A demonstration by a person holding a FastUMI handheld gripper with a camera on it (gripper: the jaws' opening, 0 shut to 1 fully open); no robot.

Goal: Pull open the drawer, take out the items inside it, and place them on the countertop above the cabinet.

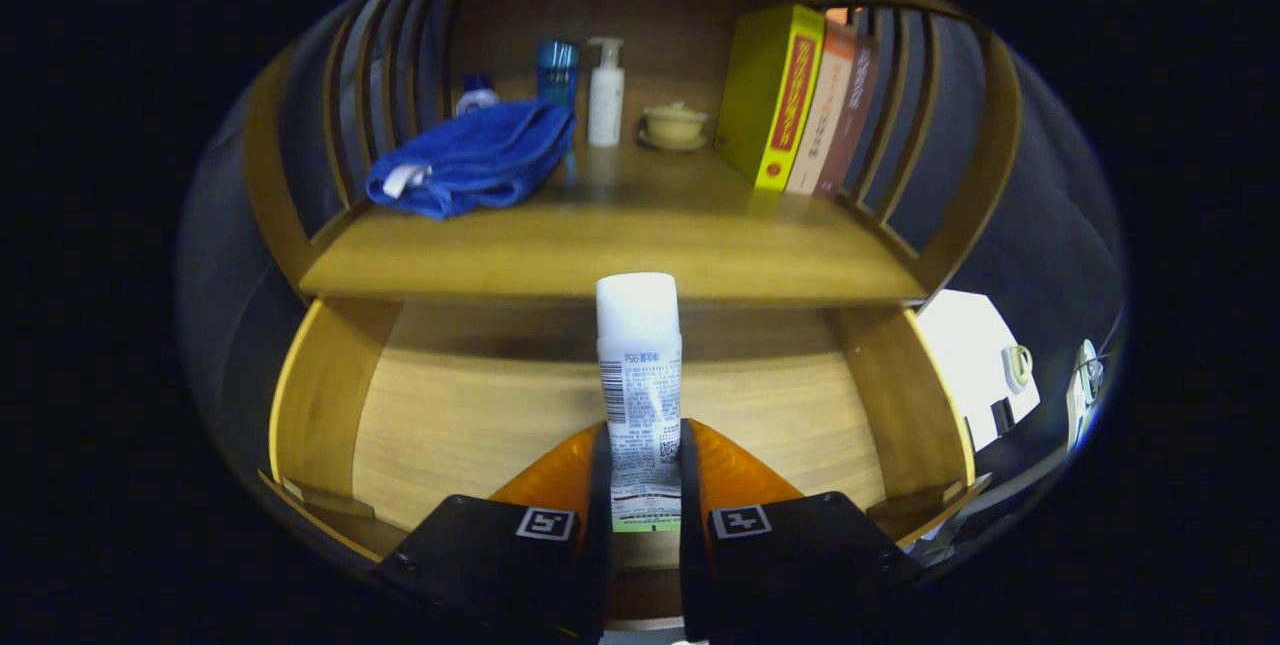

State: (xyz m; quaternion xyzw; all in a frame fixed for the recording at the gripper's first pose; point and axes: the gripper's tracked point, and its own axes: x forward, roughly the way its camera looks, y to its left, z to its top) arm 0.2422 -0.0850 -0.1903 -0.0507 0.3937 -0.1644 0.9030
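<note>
Hand-held gripper: nearest the camera, its two fingers closed in from either side on the lower part of a white tube; both fingers press against it, so it is clamped, with only the tube's width between them.

White tube: upright, long axis running straight ahead along the fingers, cap end up and away from the camera, printed label facing the lens. It stands out beyond the fingertips and its cap reaches to the front edge of the surface.

Drawer: pulled open beneath the gripper, wooden floor bare as far as can be seen, side walls to left and right. What lies directly under the fingers is hidden.

Key relation: the surface lies ahead of and above the held tube. As a judgement, the coming move is a lift and a push forward until the tube's base clears that front edge, then a set-down on the bare wood in the middle.

Surface contents: folded blue towel at the left, a blue cup and a white pump bottle behind it, a small lidded bowl at the centre back, a row of books at the right.

Risk, as a judgement: the tall tube may tip when released upright; the open middle strip between towel and books gives the most room.
</note>
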